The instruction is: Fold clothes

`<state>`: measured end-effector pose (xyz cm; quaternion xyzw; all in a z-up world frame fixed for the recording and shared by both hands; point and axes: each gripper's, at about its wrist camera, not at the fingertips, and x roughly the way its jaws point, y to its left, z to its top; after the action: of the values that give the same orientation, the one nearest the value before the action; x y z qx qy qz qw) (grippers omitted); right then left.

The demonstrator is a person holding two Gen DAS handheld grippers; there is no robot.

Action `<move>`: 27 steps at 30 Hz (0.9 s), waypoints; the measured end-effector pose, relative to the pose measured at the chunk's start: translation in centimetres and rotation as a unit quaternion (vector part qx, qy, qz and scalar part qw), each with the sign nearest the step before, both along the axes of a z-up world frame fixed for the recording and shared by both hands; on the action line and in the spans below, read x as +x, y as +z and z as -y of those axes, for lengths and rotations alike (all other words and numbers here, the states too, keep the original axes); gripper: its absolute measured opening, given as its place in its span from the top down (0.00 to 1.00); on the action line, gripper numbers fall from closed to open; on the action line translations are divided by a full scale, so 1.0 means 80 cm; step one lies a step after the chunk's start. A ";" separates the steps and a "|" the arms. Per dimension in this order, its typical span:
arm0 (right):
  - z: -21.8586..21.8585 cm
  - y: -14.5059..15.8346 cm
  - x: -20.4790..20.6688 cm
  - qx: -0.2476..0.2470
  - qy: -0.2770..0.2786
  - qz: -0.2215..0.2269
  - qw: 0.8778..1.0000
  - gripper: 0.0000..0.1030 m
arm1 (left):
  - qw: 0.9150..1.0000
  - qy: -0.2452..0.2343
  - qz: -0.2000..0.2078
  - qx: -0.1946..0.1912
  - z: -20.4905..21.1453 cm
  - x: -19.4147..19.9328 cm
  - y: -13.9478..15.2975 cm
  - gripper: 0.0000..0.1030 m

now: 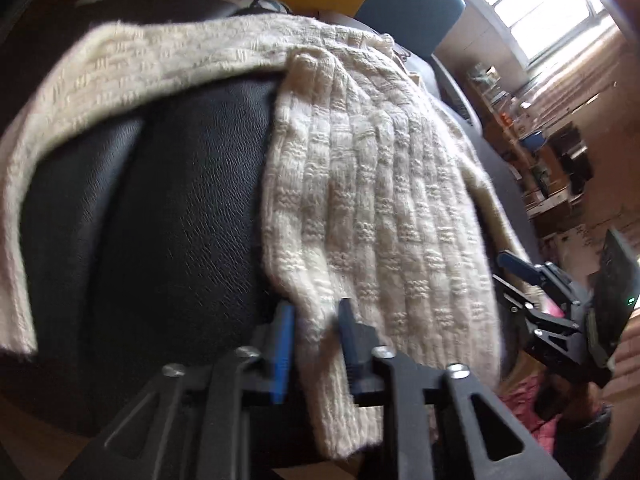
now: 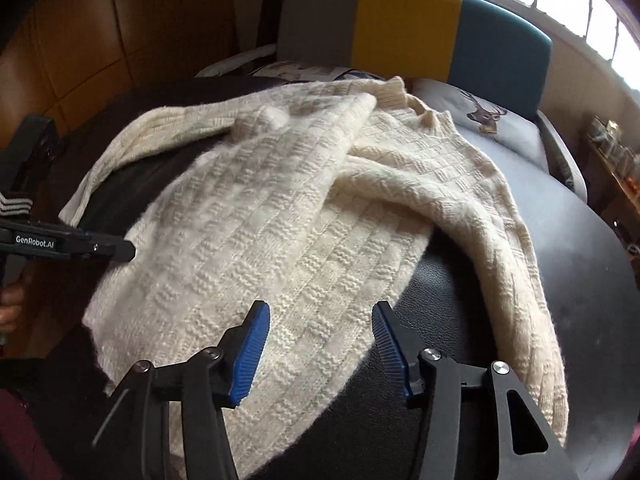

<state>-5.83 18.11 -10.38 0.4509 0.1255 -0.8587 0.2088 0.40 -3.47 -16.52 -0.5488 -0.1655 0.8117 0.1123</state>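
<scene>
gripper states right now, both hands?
Left gripper: closed on the hem of the cream knit sweater.
Right gripper: open, jaws apart above the sweater, holding nothing.

My left gripper (image 1: pixel 314 344) sits at the near edge of the sweater (image 1: pixel 372 208), a fold of its hem pinched between my fingers. The sweater lies on the leather cushion (image 1: pixel 160 216), one sleeve (image 1: pixel 120 80) running far and left across it. My right gripper (image 2: pixel 320 344) hangs over the sweater's near right edge, fingers apart, touching nothing. Another sleeve (image 2: pixel 500 248) trails down the right side. Behind the sweater stands a chair (image 2: pixel 412 28), with a deer-print pillow (image 2: pixel 484 116) on its seat.
</scene>
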 end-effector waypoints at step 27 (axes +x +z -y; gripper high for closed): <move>0.014 -0.050 -0.010 -0.012 0.038 0.104 0.994 0.00 | 0.996 -0.048 -0.070 -0.038 0.012 0.002 0.044 0.86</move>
<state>-6.62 16.98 -14.36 0.5305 0.1093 -0.7999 0.2586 0.59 -4.46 -13.02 -0.5023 -0.0996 0.8472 0.1418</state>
